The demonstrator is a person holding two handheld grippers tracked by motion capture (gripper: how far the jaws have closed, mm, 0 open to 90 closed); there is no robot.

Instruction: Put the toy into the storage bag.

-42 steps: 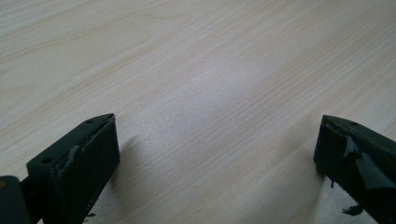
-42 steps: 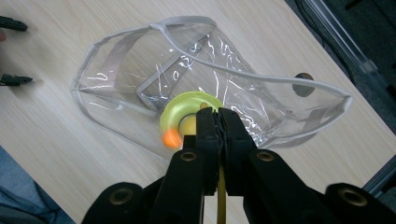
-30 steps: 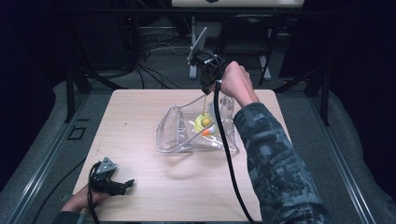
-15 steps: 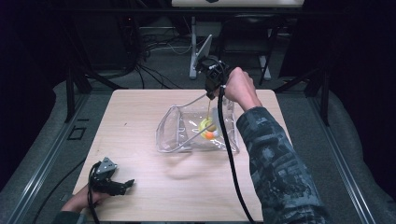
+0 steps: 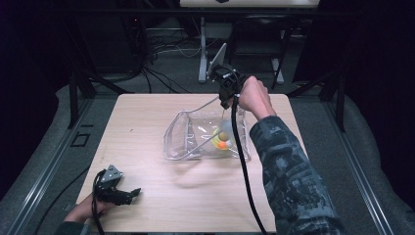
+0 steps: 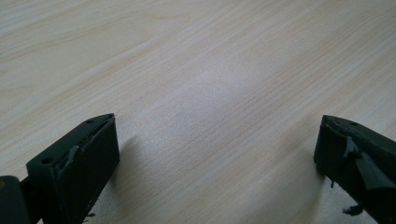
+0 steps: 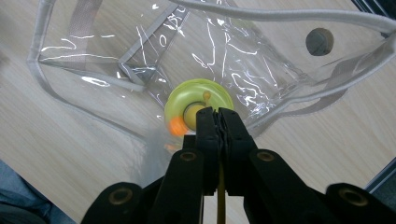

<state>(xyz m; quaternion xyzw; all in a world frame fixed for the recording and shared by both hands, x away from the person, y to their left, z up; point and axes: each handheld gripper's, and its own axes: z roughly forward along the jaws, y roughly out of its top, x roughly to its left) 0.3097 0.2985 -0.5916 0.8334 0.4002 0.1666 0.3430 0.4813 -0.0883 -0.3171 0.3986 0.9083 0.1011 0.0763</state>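
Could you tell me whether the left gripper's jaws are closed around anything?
No, the left gripper has its jaws standing wide apart over the bare wooden table, nothing between them.

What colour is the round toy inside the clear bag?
The toy is yellow-green with an orange part; the right gripper view shows it best.

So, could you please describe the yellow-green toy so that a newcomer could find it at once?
On the wooden table lies a clear plastic bag with grey trim. Above its open mouth the right gripper, jaws shut, dangles the yellow-green ring toy by a thin string. It is the bright round thing here, with an orange ball beside it.
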